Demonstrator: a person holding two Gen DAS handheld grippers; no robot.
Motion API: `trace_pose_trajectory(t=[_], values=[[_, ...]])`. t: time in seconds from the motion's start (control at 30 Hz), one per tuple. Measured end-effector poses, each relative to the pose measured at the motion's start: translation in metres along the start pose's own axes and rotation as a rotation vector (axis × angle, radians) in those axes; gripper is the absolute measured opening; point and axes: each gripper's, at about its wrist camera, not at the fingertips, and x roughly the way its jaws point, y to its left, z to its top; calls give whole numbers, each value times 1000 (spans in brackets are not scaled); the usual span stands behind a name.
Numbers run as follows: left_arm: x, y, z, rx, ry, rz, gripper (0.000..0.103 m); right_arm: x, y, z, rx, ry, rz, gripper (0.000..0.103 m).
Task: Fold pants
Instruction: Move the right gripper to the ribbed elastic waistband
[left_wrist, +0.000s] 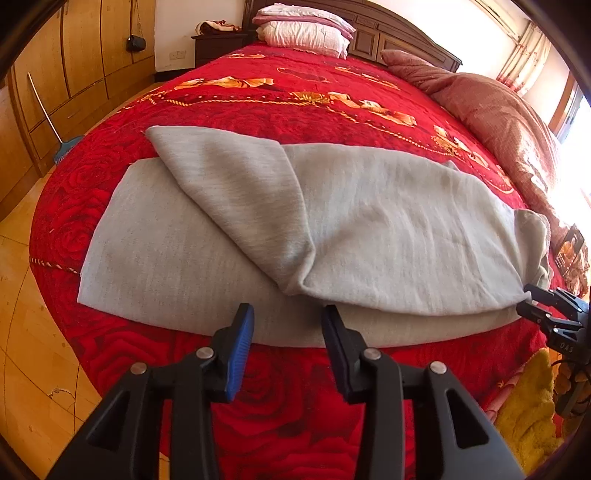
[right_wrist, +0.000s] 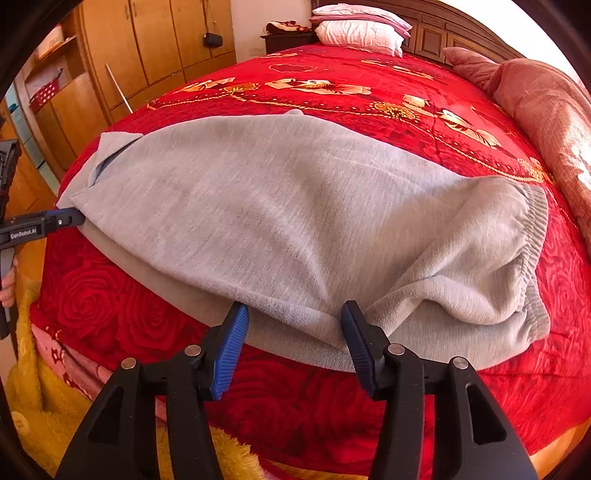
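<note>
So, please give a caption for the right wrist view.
Open right gripper at the near edge of grey pants on a red bed.

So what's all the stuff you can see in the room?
pants: one, grey, lying on the bed, one leg folded over
blanket: one, red with roses and gold flowers, covering the bed
pillows: two, white and pink, stacked at the headboard
quilt: one, pink, bunched along the bed's right side
headboard: one, dark wood, far end
nightstand: one, dark, left of the pillows
wardrobe: one, light wood, left wall
bag: one, black, hanging on the wardrobe
broom: one, blue head, leaning on the wardrobe
yellow blanket: one, fuzzy, below the bed's near edge
left claw: one, black with blue pads, open at the pants' near edge
right claw: one, same colours, open at the near edge by the waistband
</note>
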Motion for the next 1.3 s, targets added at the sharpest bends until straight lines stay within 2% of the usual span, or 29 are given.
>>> trace_pose_trajectory(t=[0.2, 0.53, 0.8, 0.97, 1.07, 1.17, 1.3], values=[[1, -3, -1, -11, 1, 3, 49, -4, -2, -7, 64, -13, 12, 54], [0, 0, -7, -51, 9, -16, 55, -2, 2, -13, 103, -11, 7, 58], [-13, 4, -8, -96, 2, -46, 55, -12, 0, -19, 145, -8, 25, 58], [-20, 5, -4, -126, -12, -81, 55, -28, -8, -22, 185, -34, 12, 58], [-22, 2, 0, -120, -16, -56, 56, -35, -16, -24, 196, -37, -20, 58], [-21, -1, 1, -121, -14, -63, 56, -40, -25, -24, 204, -46, -70, 58], [-20, -4, 0, -118, -10, -54, 57, -50, -42, -26, 257, -73, -71, 58]])
